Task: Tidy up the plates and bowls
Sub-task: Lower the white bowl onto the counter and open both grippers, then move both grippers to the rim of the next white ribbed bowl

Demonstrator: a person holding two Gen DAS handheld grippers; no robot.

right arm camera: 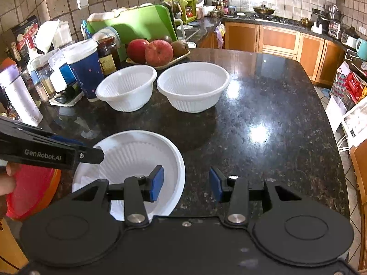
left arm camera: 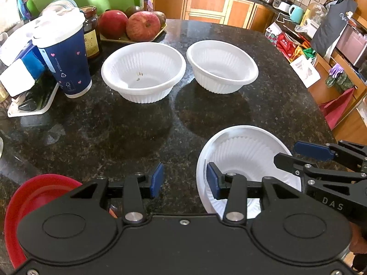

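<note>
We see our right gripper (right arm camera: 186, 184) wide open over the dark counter (right arm camera: 275, 119). A white bowl (right arm camera: 137, 151) sits near; two more bowls (right arm camera: 193, 87) stand farther back.

The dark speckled granite counter (left arm camera: 142, 133) carries two white ribbed bowls side by side, well ahead of the left hand-held gripper (left arm camera: 184, 181): the left bowl (left arm camera: 143, 71) and the right bowl (left arm camera: 221, 65), close but apart. A third white bowl (left arm camera: 243, 158) sits just beneath its right finger. A red plate (left arm camera: 34, 197) lies at lower left. Farther left stand a blue paper cup (left arm camera: 65, 57), a dark jar (left arm camera: 91, 34) and a tray of apples (left arm camera: 135, 26).
</note>
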